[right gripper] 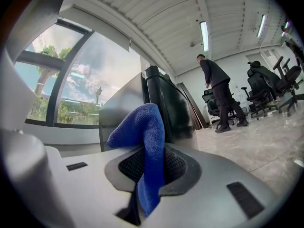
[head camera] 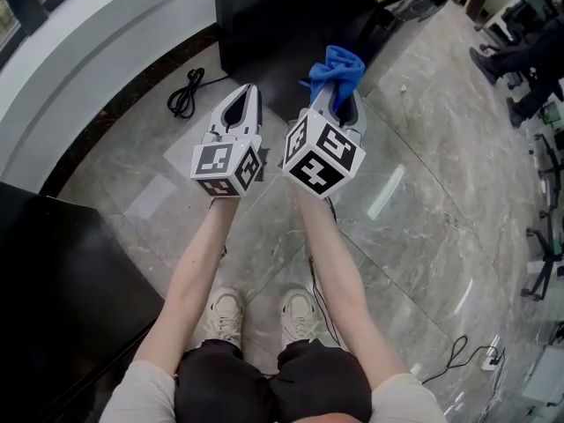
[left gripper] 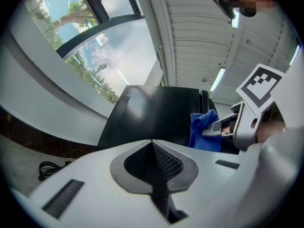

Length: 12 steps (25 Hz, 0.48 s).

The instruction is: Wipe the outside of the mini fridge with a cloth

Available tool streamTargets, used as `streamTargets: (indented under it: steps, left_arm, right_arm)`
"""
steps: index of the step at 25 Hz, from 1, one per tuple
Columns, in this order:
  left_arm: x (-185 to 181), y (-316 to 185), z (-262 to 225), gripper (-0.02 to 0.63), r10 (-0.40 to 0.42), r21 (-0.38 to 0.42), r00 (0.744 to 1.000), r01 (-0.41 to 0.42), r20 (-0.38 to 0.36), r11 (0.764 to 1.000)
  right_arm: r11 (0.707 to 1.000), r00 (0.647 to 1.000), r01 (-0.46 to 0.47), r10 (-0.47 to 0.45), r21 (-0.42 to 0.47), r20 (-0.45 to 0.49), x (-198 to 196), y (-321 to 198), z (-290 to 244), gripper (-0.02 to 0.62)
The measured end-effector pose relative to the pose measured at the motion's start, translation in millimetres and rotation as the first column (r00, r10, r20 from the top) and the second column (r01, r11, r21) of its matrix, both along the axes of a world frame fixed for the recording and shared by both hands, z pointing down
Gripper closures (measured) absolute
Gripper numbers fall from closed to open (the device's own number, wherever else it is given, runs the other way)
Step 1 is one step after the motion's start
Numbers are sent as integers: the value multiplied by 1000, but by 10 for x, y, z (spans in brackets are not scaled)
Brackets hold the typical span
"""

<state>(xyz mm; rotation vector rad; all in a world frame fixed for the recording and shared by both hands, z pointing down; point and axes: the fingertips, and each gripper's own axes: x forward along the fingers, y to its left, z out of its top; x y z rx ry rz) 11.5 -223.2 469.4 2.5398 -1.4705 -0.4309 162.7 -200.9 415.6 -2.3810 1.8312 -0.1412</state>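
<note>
Two tools held. My left tool (head camera: 248, 95) is fully closed on nothing. My right tool (head camera: 340, 106) is clamped on one blue cloth (head camera: 340, 67), near one black mini fridge (head camera: 273, 16).

Both arms out, grippers side by side.

My left forearm (head camera: 189, 280) and right forearm (head camera: 342, 271) stretch forward and down, nearly parallel, holding the two grippers just beside each other. My left gripper (left gripper: 152, 142) has its jaws pressed together with nothing between them. My right gripper (head camera: 339, 102) is clamped on a blue cloth (head camera: 338, 69), which bunches up past the jaw tips.
</note>
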Motion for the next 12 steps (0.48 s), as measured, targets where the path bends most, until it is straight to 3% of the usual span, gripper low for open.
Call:
streamTargets:
  steps: [7, 12]
  left_arm:
    - [15, 15, 5, 601, 0, 1, 1000, 0, 7, 1000]
    - [-176, -88, 94, 601, -29, 11, 997, 29, 69, 1000]
  right_arm:
    - [997, 997, 80, -80, 7, -11, -251, 16, 10, 515]
    - [987, 987, 163, -163, -4, -6, -586, -147, 164, 515]
